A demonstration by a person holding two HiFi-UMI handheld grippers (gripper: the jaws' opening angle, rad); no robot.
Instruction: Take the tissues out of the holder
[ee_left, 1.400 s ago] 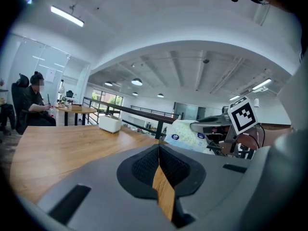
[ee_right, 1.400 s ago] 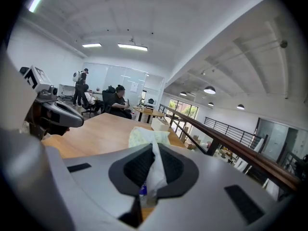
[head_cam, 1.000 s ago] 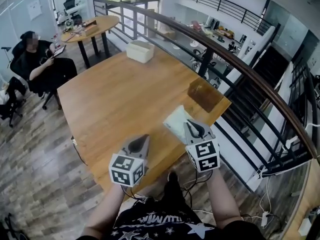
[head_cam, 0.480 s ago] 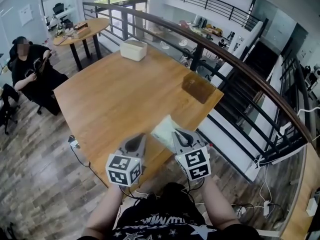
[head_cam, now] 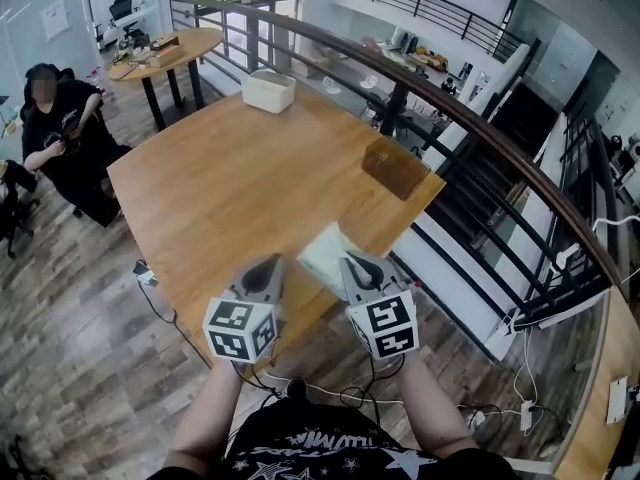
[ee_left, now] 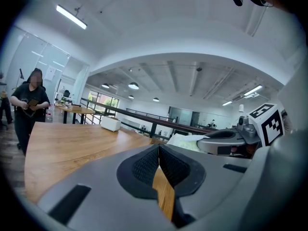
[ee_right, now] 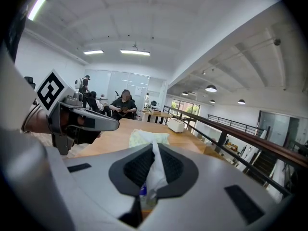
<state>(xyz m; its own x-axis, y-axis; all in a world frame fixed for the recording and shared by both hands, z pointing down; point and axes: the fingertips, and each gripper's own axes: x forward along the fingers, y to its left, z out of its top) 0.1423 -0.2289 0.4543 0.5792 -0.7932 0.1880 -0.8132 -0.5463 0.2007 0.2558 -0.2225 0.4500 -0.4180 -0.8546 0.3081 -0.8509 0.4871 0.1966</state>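
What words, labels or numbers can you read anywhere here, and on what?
None can be read with certainty.
Shirt: white lettering, too blurred to read.
Cubes on the left gripper and right gripper: black-and-white square patterns, no words.
Wall sheet: too small to read.
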